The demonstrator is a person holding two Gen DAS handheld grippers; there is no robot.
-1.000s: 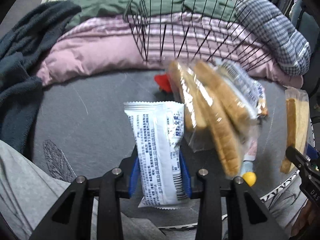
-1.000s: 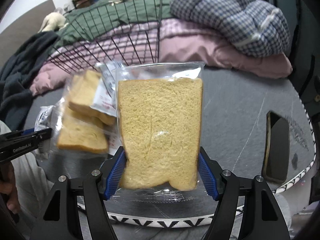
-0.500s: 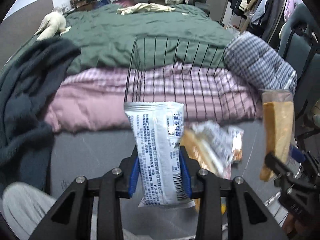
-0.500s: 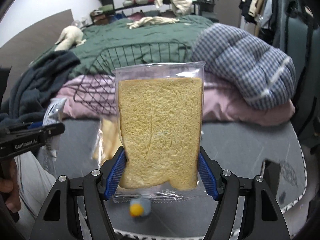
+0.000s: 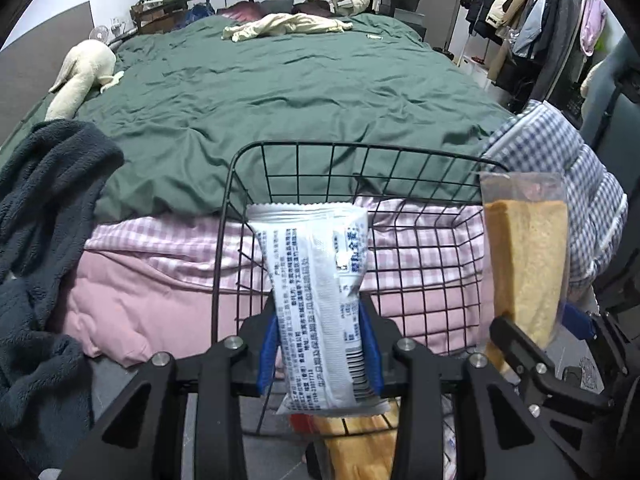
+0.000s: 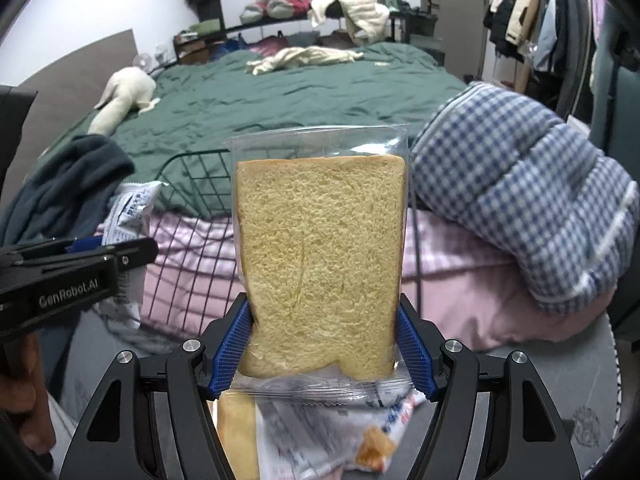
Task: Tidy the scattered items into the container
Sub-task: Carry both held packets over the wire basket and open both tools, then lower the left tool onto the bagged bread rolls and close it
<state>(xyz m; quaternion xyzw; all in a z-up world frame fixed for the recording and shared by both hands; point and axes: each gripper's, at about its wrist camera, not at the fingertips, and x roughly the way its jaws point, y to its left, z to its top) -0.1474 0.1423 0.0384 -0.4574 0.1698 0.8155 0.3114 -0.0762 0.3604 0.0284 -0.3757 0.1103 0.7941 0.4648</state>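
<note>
Both grippers risen since a second ago. Left gripper (image 5: 320,356) pinches white snack packet (image 5: 316,300), right gripper (image 6: 320,356) pinches bagged bread slice (image 6: 320,264); both held up before wire basket (image 5: 360,148)

Left hand-held gripper (image 5: 320,354) clamps white snack packet (image 5: 318,300) before wire basket (image 5: 360,152)

Both grippers are matte black plastic with angular, cut-out arm links and round silver screw heads at the joints. The left gripper (image 5: 318,354) has blue pads inside its fingers. The right gripper (image 6: 322,354) has blue pads (image 6: 414,354) with a fine ribbed grid texture. In the right wrist view the left gripper's side shows white "GenRobot.AI" lettering and a small screw. Light grey trouser fabric (image 6: 60,416) at lower left.
</note>
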